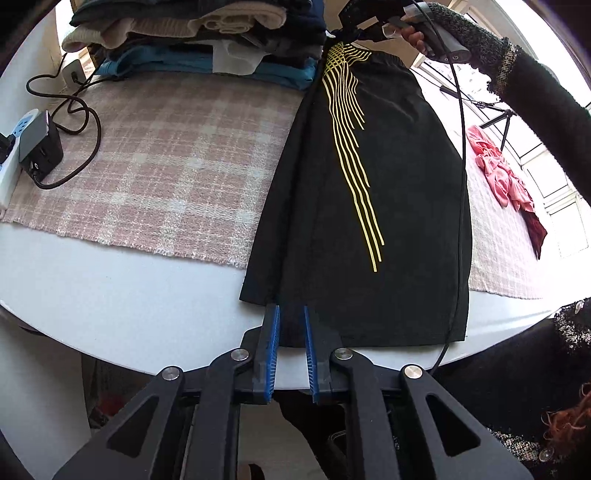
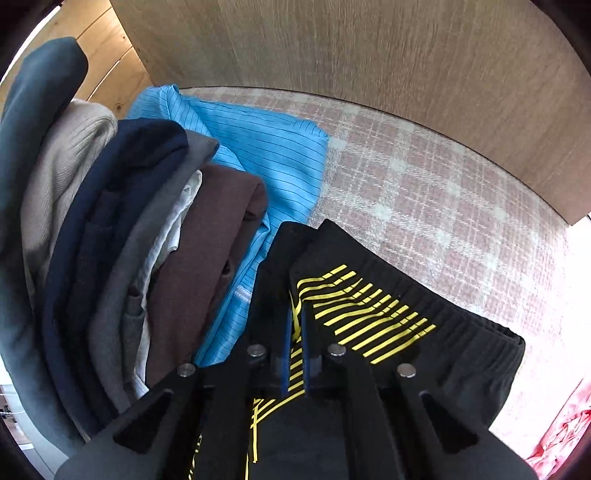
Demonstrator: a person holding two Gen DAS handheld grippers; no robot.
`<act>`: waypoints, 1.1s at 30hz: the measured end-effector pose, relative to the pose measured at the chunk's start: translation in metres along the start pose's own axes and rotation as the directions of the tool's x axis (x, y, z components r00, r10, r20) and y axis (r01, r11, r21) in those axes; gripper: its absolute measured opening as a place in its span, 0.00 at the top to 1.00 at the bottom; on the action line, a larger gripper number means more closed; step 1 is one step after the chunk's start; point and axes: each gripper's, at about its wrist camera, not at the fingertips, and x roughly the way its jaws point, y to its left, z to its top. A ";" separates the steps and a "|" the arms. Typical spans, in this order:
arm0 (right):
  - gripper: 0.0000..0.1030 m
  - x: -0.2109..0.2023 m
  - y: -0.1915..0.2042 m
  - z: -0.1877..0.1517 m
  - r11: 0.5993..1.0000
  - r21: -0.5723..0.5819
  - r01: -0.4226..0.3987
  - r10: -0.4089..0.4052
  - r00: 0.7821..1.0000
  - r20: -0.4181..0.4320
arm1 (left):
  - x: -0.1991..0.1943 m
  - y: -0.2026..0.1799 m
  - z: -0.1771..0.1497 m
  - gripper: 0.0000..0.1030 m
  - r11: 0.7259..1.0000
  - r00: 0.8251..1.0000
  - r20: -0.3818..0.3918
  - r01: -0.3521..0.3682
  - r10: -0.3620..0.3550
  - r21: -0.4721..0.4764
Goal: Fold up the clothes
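Black shorts (image 1: pixel 369 221) with yellow stripes lie flat on a plaid cloth (image 1: pixel 166 147), one leg folded onto the other. At the near hem my left gripper (image 1: pixel 290 317) has its blue pads close together with the cloth between them. Far away at the waistband, a hand holds my right gripper (image 1: pixel 354 33). In the right wrist view that gripper (image 2: pixel 295 321) is shut on the elastic waistband of the shorts (image 2: pixel 424 332), with yellow stripes showing between the pads.
A tall stack of folded clothes (image 1: pixel 192 29) (image 2: pixel 129 221) stands just left of the waistband. A power strip and black charger (image 1: pixel 40 147) with cords lie at the left. A pink garment (image 1: pixel 498 170) sits at the right. A wooden panel (image 2: pixel 369 55) backs the table.
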 end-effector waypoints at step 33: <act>0.73 -0.163 -0.019 -0.113 0.954 -0.130 -0.269 0.293 0.928 0.232 | -0.032 0.011 0.023 0.79 0.992 0.998 -0.028 -0.058 0.062 0.110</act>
